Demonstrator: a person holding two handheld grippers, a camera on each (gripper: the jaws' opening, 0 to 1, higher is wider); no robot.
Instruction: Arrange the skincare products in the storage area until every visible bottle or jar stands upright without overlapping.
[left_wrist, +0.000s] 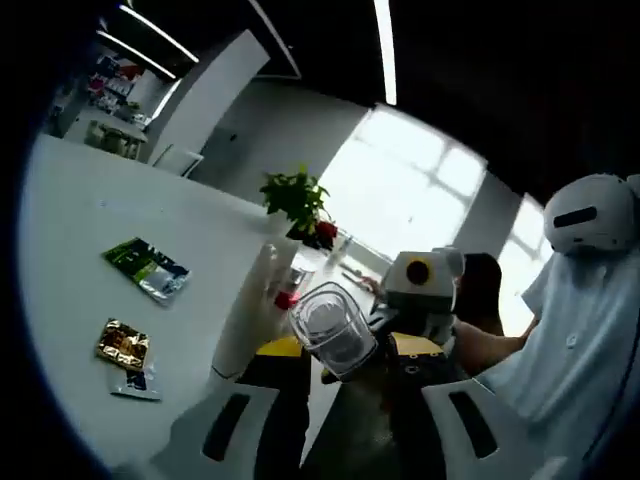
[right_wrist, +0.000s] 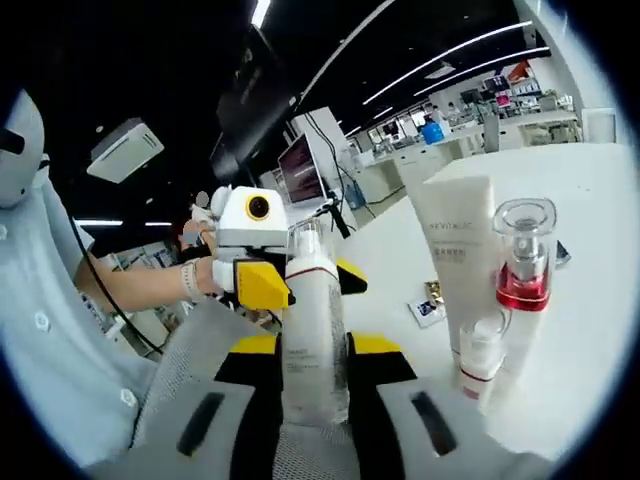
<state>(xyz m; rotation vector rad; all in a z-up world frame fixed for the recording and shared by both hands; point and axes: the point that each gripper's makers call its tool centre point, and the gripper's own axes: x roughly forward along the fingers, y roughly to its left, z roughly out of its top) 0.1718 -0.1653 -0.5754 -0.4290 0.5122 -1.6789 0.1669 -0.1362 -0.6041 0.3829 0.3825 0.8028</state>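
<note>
White office surface (right_wrist: 600, 250): right claw (right_wrist: 315, 375) clamped on a slim white plastic bottle (right_wrist: 312, 330), left claw (left_wrist: 345, 365) on a clear-capped bottle (left_wrist: 333, 325), likely light, slippery.

The tall white tube (right_wrist: 455, 262) carries lettering resembling "REVITALIS", barely readable.

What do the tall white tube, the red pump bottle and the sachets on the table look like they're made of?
Tube: probably soft plastic, matte white, with printed lettering. Pump bottle: clear glossy cap over a red band, plastic or glass, hard to tell. Sachets: likely foil or laminated film, given the crinkled shiny glints.
</note>
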